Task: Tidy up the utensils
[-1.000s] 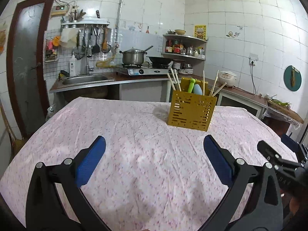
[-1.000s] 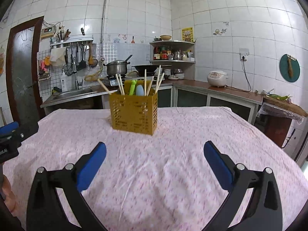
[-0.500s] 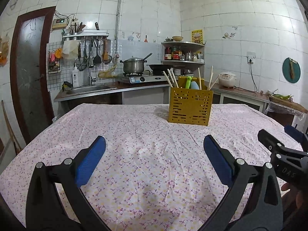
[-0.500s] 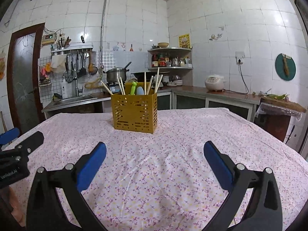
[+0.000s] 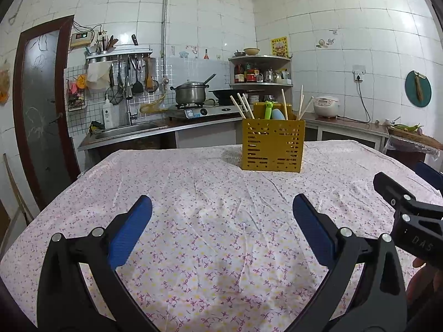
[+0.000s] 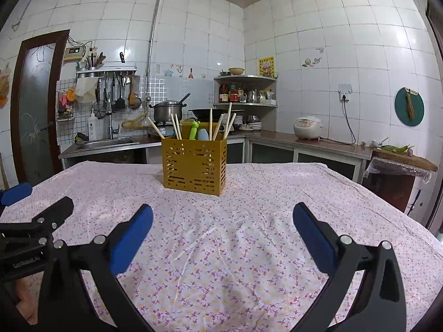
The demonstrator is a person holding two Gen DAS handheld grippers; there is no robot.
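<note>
A yellow slotted utensil holder [image 5: 272,145] stands on the far part of the table; it also shows in the right wrist view [image 6: 194,161]. It holds several wooden chopsticks [image 5: 243,106], a green utensil [image 5: 268,109] and a light blue one [image 5: 277,114]. My left gripper [image 5: 221,215] is open and empty, low over the tablecloth, well short of the holder. My right gripper [image 6: 221,218] is open and empty too, beside the left one. The right gripper's side shows at the right edge of the left wrist view [image 5: 409,215].
The table carries a pink floral cloth [image 5: 210,202]. Behind it run a kitchen counter with a sink [image 5: 124,131], a stove with a pot [image 5: 189,95], a corner shelf [image 5: 260,74] and a rice cooker [image 5: 326,106].
Both grippers have dropped lower and levelled out toward the table, so the holder now sits higher in both views. Both stay open and empty.
</note>
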